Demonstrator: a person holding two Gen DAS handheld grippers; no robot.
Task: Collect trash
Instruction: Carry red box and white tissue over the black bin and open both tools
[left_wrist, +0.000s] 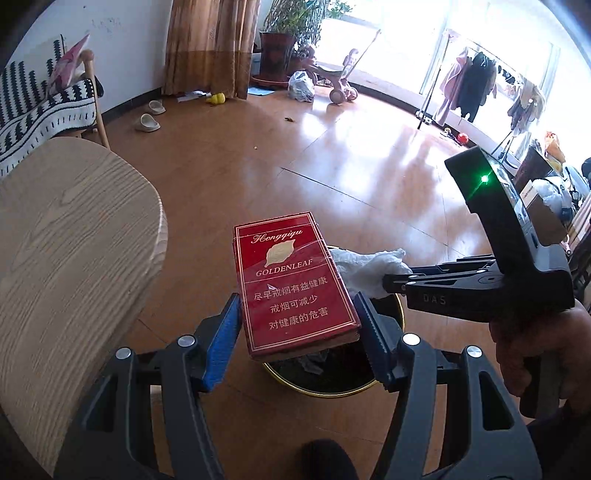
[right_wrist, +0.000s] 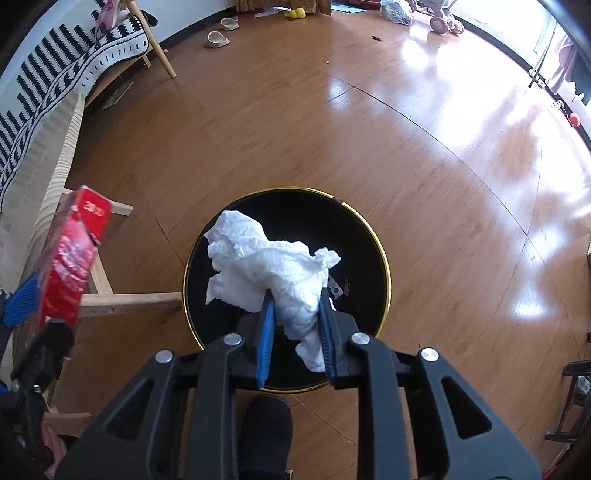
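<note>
Far left: striped throw (left_wrist: 33, 107) over a bench
Far floor: slippers (left_wrist: 147, 122) — perhaps a yellow toy (left_wrist: 216, 98)
Near left: wooden tabletop (left_wrist: 66, 236)

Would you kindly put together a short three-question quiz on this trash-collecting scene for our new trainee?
1. Which tool holds the red cigarette pack?
2. True or false: the white tissue already lies inside the bin.
3. What does the right tool hang over: (a) the wooden stool, (b) the bin, (c) the slippers?

Key:
1. The left tool, gripping the pack's long sides.
2. False; it is pinched between the right tool's pads, above the opening.
3. (b).
</note>
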